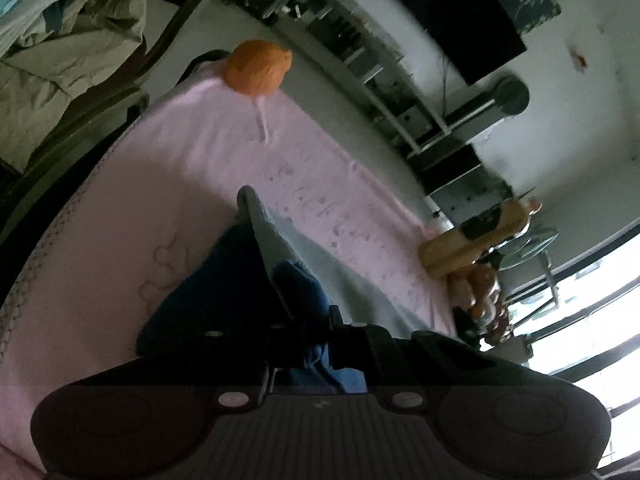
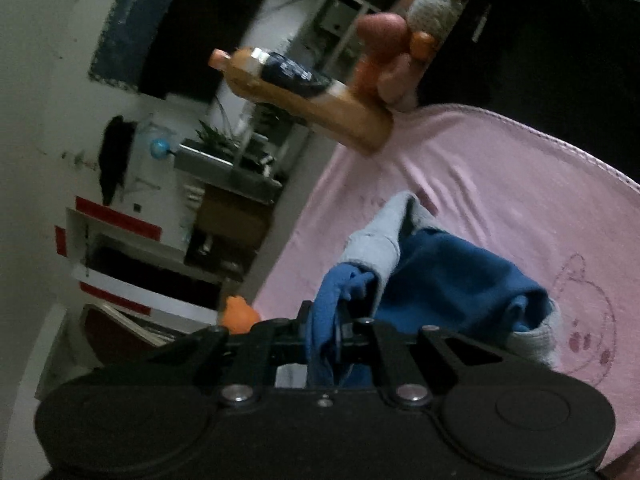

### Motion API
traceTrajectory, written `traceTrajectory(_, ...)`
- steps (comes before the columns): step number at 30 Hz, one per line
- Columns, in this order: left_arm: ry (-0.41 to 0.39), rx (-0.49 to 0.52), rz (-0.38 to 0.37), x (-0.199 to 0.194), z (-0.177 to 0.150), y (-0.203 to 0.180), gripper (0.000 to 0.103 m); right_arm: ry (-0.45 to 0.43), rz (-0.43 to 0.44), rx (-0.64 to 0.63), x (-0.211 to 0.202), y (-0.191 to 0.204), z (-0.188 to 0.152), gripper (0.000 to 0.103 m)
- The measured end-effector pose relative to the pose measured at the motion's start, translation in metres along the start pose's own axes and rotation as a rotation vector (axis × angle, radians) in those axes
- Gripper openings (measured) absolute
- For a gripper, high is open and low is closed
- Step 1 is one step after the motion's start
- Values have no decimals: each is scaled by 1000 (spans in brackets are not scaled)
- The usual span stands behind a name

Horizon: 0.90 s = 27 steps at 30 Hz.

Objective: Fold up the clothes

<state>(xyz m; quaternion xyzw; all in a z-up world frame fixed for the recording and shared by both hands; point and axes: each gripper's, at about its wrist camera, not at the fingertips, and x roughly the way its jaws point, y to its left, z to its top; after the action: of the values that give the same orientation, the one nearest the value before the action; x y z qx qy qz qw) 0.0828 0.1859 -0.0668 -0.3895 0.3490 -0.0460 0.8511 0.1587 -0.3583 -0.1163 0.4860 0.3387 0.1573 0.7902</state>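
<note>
Your left fingers (image 1: 300, 304) and your right fingers (image 2: 340, 320) are both closed tight on edges of the blue and grey garment (image 2: 448, 276), holding it above the pink blanket (image 2: 500, 168), probably to fold it over.

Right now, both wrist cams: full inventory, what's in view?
garment: one, blue with pale grey cuffs, bunched on the pink blanket, part of it pinched in both grippers
blanket: one, pink with a cartoon print, spread as the work surface
bottle: one, tan with a dark label, standing at the blanket's edge
orange ball-like thing: one, at the blanket's far corner
plush toys: a cluster, orange, pink and grey, behind the bottle
clothes pile: olive and pale, beside the blanket
left gripper: black, shut on garment
right gripper: black, shut on garment
</note>
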Motion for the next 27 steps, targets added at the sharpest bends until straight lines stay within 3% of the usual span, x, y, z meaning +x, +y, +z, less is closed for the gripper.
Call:
traceTrajectory(3,6,-7,38,-2,-4,0,6,-12,-3,-22,-6,3,-3,9)
traceTrajectory(6,40,9,134,4,-13,5,6,12,-90,-13,-9,-6,-10,9)
traceTrajectory(12,189,136,382,44,-41,2,7,136,-430,-73,12,-21,-21,9)
traceTrajectory(16,216,289,522,62,-53,-11,17,187,-568,-214,28,-13,-32,10)
traceTrajectory(19,188,324,574,53,-55,-16,22,195,-647,-296,30,-7,-37,25)
traceTrajectory(20,170,324,581,46,-55,-18,22,177,-658,-302,26,-5,-37,29)
traceTrajectory(22,106,307,550,27,-53,-20,18,123,-600,-262,9,-3,-33,29)
traceTrajectory(27,-41,282,399,-3,-27,-41,23,44,-322,-131,-22,10,-15,31)
